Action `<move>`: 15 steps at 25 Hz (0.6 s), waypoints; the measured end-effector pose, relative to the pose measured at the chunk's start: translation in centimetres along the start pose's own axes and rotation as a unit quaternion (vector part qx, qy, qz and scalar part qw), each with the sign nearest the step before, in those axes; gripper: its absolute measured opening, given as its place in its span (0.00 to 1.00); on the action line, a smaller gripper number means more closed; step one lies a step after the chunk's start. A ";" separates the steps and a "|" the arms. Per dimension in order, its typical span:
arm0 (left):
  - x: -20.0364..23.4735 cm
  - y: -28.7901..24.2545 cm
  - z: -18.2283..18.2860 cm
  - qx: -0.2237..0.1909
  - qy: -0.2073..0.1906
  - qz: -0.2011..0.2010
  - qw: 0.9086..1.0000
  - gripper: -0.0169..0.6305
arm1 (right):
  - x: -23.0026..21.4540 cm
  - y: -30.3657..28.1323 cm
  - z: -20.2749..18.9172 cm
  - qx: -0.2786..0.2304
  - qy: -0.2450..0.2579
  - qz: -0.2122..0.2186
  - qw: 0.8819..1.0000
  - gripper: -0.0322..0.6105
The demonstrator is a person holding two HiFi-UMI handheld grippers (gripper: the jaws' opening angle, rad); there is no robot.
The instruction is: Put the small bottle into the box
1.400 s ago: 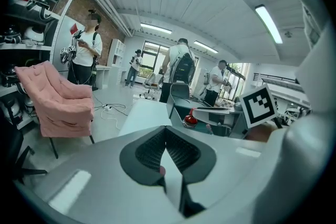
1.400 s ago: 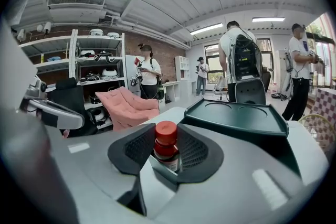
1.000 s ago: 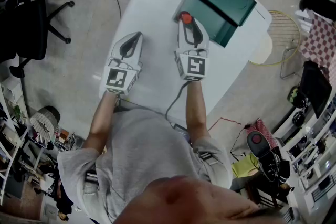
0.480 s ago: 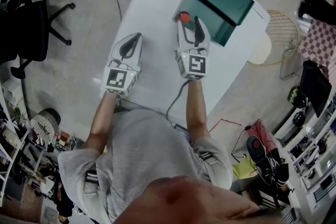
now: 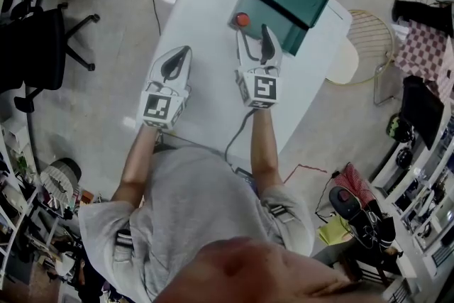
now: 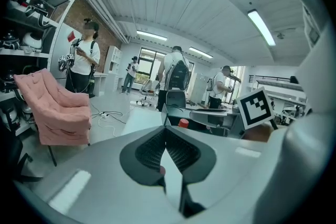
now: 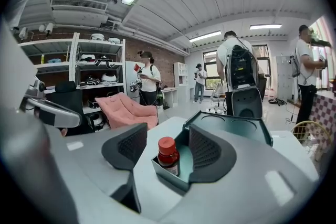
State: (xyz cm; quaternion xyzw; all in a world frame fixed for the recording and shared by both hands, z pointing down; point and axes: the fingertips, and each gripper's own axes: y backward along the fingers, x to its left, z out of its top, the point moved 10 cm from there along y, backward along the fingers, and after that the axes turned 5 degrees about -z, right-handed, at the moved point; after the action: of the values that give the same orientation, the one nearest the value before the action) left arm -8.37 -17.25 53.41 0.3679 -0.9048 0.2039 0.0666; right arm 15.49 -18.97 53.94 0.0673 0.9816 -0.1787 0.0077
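The small brown bottle [image 7: 167, 156] with a red cap [image 5: 243, 19] stands upright in the near left corner of the dark green box [image 5: 284, 0], whose lid [image 7: 231, 131] is swung open at the back. My right gripper [image 7: 168, 128] sits just short of the box. Its jaws have just been opening and now stand wide, one on each side of the bottle without touching it. My left gripper [image 5: 186, 50] hovers over the white table [image 5: 206, 3] to the left, shut with nothing in it. The red cap [image 6: 183, 123] also shows past its tips [image 6: 166, 131].
The table is narrow, with its edges close on both sides. A pink armchair [image 6: 58, 113] and black office chairs [image 5: 42, 39] stand to the left, a round wire stool [image 5: 372, 39] to the right. Several people stand in the room beyond the table.
The right gripper's jaws have spread apart and let go of the bottle, which stays standing in the box. Both grippers have lifted slightly.
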 end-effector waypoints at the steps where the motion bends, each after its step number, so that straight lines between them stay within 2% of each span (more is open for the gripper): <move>1: -0.1 0.3 0.2 -0.003 -0.004 -0.002 1.000 0.04 | 0.1 0.4 0.3 -0.003 0.001 -0.003 1.000 0.42; 6: -1.7 1.7 1.5 -0.020 -0.014 -0.015 1.000 0.04 | 0.0 3.4 1.8 -0.016 0.006 -0.024 1.000 0.42; 15: -6.1 4.5 3.3 -0.049 -0.041 -0.048 0.997 0.04 | -0.7 10.2 3.3 -0.040 -0.001 -0.057 0.998 0.33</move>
State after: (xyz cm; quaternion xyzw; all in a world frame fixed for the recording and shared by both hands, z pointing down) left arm -6.95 -11.82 47.30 0.4150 -0.8970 0.1411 0.0572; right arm 17.53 -10.73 47.35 0.0107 0.9902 -0.1394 0.0016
